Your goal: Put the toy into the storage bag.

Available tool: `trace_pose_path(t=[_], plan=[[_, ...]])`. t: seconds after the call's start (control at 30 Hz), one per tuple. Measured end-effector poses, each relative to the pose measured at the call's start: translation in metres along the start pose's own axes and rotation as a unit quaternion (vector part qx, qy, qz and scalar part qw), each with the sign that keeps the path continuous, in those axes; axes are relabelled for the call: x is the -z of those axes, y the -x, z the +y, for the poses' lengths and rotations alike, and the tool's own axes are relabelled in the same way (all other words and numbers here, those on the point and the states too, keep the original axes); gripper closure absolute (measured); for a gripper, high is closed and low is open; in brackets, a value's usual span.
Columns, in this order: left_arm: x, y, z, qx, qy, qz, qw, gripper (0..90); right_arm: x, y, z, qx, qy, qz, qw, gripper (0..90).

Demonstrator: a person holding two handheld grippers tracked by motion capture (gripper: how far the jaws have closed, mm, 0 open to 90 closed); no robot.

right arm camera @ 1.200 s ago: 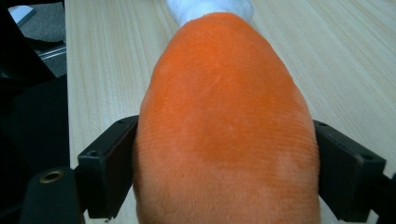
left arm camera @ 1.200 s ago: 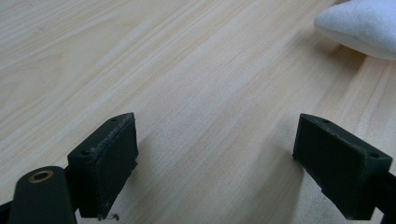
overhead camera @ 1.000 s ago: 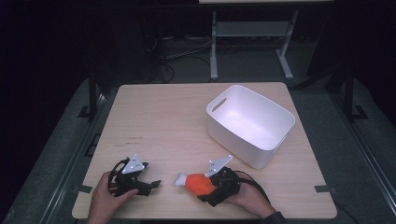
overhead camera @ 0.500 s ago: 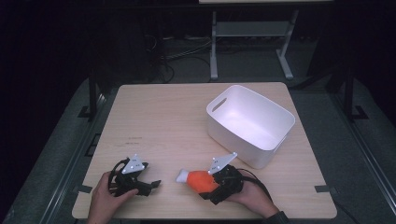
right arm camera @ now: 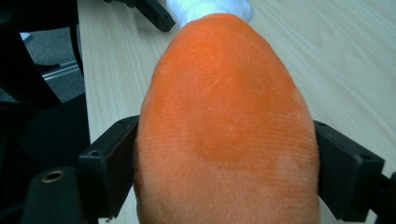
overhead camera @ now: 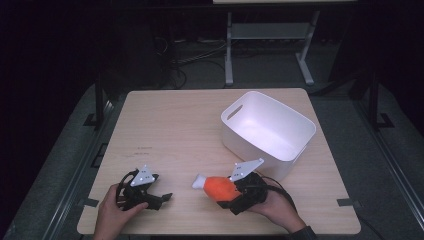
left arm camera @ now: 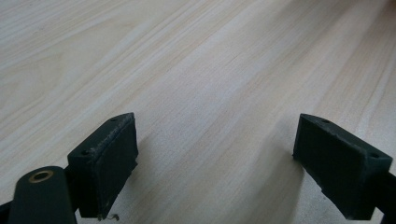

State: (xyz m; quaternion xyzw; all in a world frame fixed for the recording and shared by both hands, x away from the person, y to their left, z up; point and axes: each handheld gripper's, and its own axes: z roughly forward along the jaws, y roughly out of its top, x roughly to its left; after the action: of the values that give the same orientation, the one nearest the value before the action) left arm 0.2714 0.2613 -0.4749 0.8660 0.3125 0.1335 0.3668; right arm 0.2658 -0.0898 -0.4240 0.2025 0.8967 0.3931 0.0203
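A: What is the right gripper doing at the near edge of the table?

B: Its jaws are pressing on both sides of the orange plush toy. In the right gripper view the toy is sitting between the two black pads, and they are squeezing its soft body. The white end of the toy is pointing toward the left gripper.

A: And the left gripper, is it holding something?

B: No. Its jaws are standing wide apart, and between them I am seeing bare wood in the left gripper view. It is resting low over the table, near the person's left hand, a little apart from the toy.

A: Where, I think, is the toy going?

B: Probably into the white bin, which is standing farther back on the right side, empty as far as I can see.

A: How to do this well?

B: I would keep the grip firm, because the plush is soft and round and could slip out. I would raise it high enough to clear the rim, carry it over the middle of the bin, and open the jaws only there. The left gripper should be staying out of the way.
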Motion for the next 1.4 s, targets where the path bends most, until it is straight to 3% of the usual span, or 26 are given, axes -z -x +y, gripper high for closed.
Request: trace_pose_path(t=[0.4,1.4], plan=[[0.000,0.000,0.000,0.001,0.002,0.000,1.0000,12.9,0.018,0.003,0.009,-0.007,0.008,-0.013,0.9999,16.6],[0.000,0.000,0.000,0.000,0.000,0.000,1.0000,12.9,0.071,0.015,0.045,0.002,0.030,-0.034,0.9990,16.6]])
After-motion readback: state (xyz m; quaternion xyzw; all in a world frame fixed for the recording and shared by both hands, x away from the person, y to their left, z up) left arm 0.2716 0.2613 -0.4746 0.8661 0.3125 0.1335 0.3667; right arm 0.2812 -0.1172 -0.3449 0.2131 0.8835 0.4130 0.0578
